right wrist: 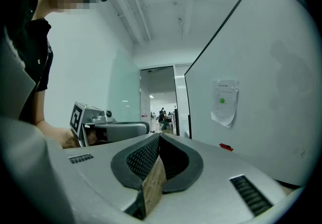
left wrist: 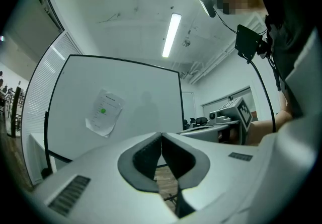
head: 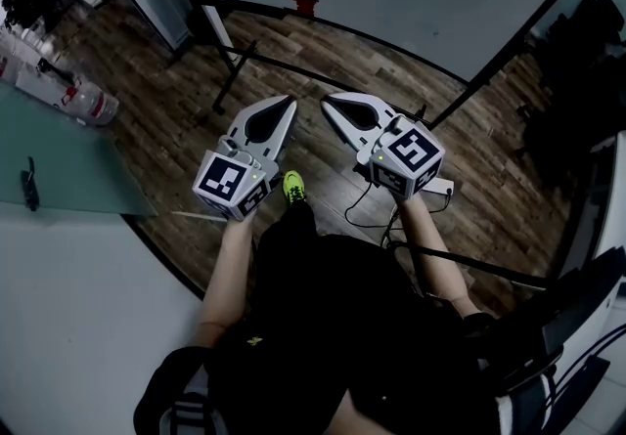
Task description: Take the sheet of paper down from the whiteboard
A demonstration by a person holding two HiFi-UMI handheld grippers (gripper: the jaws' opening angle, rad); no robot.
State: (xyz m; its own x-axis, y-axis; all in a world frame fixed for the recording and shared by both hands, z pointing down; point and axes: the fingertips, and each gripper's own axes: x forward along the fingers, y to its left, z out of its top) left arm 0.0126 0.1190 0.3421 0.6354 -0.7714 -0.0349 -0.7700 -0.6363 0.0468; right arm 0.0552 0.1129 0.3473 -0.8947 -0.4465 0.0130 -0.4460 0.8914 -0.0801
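Pose: left gripper (head: 287,103), right gripper (head: 328,103) level, side by side, facing whiteboard (left wrist: 151,92) | jaws: both closed, empty

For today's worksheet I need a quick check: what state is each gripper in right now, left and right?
Left gripper: closed, jaws together, holding nothing.
Right gripper: closed, jaws together, holding nothing.
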